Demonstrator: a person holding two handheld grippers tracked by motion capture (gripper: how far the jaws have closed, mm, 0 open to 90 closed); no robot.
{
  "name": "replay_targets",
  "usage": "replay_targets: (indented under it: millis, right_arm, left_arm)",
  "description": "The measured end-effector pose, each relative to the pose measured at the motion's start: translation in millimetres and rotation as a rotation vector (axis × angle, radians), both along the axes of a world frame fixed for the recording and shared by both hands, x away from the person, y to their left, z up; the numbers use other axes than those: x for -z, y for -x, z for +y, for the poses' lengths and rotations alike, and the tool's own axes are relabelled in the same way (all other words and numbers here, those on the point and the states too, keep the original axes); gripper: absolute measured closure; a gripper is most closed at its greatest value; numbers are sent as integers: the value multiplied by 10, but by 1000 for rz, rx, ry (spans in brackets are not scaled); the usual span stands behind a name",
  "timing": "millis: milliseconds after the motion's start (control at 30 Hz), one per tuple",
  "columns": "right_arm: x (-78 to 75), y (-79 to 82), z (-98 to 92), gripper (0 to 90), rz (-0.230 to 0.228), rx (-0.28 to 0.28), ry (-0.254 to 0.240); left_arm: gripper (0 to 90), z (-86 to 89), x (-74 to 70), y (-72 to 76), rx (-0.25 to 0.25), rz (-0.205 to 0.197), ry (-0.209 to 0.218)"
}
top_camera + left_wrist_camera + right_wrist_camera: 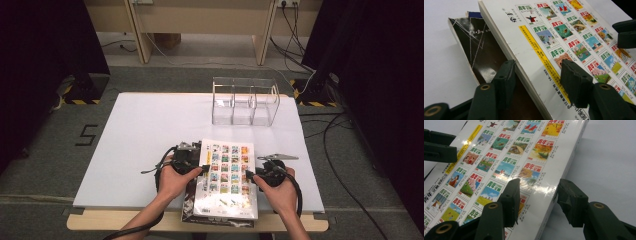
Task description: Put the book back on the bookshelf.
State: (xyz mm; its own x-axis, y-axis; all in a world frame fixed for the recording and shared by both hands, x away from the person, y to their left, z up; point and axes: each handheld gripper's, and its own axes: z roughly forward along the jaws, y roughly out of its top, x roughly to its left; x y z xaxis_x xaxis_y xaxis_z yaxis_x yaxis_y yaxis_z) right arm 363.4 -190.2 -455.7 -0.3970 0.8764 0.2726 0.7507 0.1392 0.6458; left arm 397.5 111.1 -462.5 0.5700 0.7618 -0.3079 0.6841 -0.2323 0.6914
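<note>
A: L gripper (537,75) jaws, what's the state?

B: Fairly wide, straddling the left edge of the white book (574,32). One jaw sits over the printed cover, the other over the dark book (481,52) underneath. Can't tell if the pads press yet; looks like a gap both sides.

A: And the R gripper (536,195)?

B: Wide apart too. One jaw over the cover w/ the little colour pictures, the other out past the book's right edge, above the bare table (609,157). Not clamped on anything.

A: So where's the white book exactly?

B: Near front edge of the table (145,130), between the two hands. It lies flat on top of the dark book, shifted a bit so the dark one peeks out at the left and bottom. In the high view the L gripper (187,160) is at its left side, R gripper (267,172) at its right, both about mid-height of the cover (227,175).

A: Anything else out there?

B: Clear plastic rack (245,102) w/ three sections, further back on the table, well apart from the books. Floor beyond has cables and a "5" marked at left (86,135).
</note>
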Motion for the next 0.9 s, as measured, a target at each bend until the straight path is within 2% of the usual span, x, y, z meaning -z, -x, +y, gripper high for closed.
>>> replay_targets:
  millis: [67, 100, 133, 167, 200, 233, 267, 333, 367, 400, 433, 500, 567, 633, 767, 800, 833, 900]
  right_arm:
    - [-2, 0, 8, 520, 0, 1, 5]
    - [-2, 0, 8, 520, 0, 1, 5]
    - [-3, 0, 17, 517, -3, 0, 14]
    - [-4, 0, 22, 515, -6, -3, 21]
    - [-4, 0, 25, 514, -10, -3, 25]
    - [-2, -1, 27, 514, -13, -3, 26]
    - [-2, -1, 27, 514, -13, -3, 26]
    - [-2, -7, 21, 514, -7, -2, 22]
    - [-5, -6, 23, 514, -5, -2, 25]
    - [-5, -6, 23, 514, -5, -2, 25]
    - [-8, -4, 28, 514, -2, 1, 23]
    - [-5, -3, 20, 514, -9, -6, 25]
    - [-4, 4, 19, 514, -6, -3, 19]
    - [13, 9, 2, 509, -10, -4, 5]
    - [12, -23, 0, 497, 8, -1, -5]
    - [14, -66, -5, 490, 8, -4, -6]
    - [14, -66, -5, 490, 8, -4, -6]
    - [18, -177, -38, 479, 46, -5, -37]
  left_arm:
    - [499, 11, -9, 8, -32, 22, 26]
    - [505, 11, -9, 8, -32, 22, 26]
    - [516, 14, -17, 13, -71, 47, 48]
    - [535, 14, -17, 13, -71, 47, 48]
    - [555, 27, -26, 14, -90, 60, 78]
    - [586, 68, -62, 14, -108, 70, 128]
    - [615, 68, -62, 14, -108, 70, 128]
    - [654, 103, -134, 31, -94, 72, 249]
    - [651, 52, -181, 69, -74, 128, 290]
    - [627, 52, -181, 69, -74, 128, 290]
    - [627, 12, -167, 78, -58, 126, 260]
    - [592, -58, -56, 81, -54, 150, 236]
    - [597, -56, 45, 74, -80, 177, 260]
    - [658, -44, 73, 83, -88, 179, 279]
    - [752, -100, 40, 99, -71, 146, 232]
    - [806, -93, 20, 96, -61, 147, 238]
    - [823, -93, 20, 96, -61, 147, 238]
    - [833, -83, 13, 100, -50, 140, 236]
